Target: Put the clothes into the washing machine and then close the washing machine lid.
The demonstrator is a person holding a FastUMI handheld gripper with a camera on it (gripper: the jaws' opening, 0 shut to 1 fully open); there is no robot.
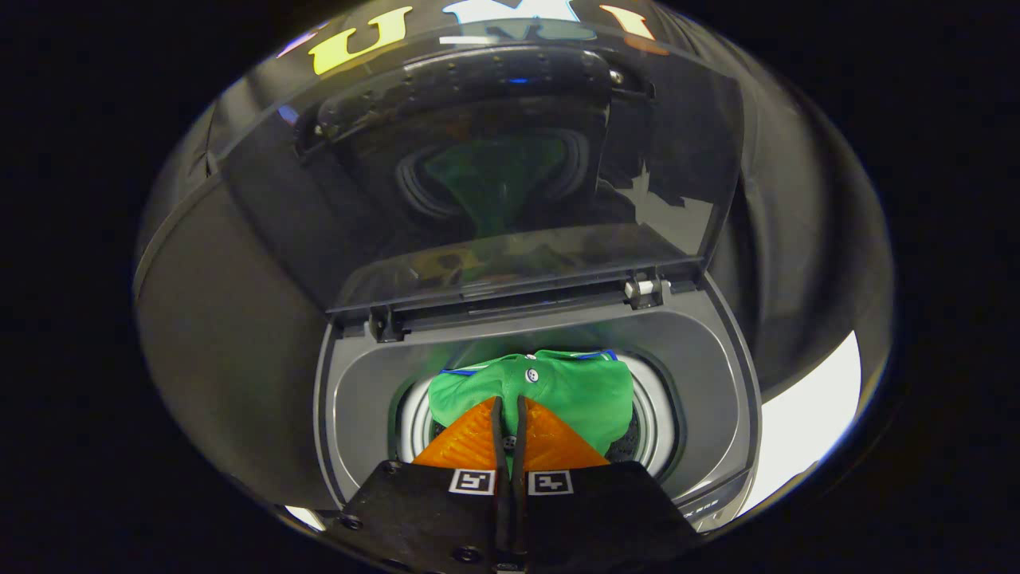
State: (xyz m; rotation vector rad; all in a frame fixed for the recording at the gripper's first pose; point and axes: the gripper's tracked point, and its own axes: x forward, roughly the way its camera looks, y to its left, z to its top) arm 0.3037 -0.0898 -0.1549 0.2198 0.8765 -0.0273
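A green shirt (558, 391) with a white button and blue trim hangs over the round drum opening of the top-loading washing machine (717, 399). My gripper (510, 401) is right above the drum, its fingers pressed together on a fold of the green cloth. The shirt spreads just ahead of the fingertips and drops down into the drum. The machine's tinted lid (494, 175) stands raised behind the opening and mirrors the green cloth. What lies deeper in the drum is hidden by the shirt and my fingers.
The lid's hinges (647, 288) sit along the back edge of the grey top panel. The metal drum rim (657, 422) shows on both sides of the shirt. Black booth cloth surrounds the machine, with a pale floor patch (805, 430) to its right.
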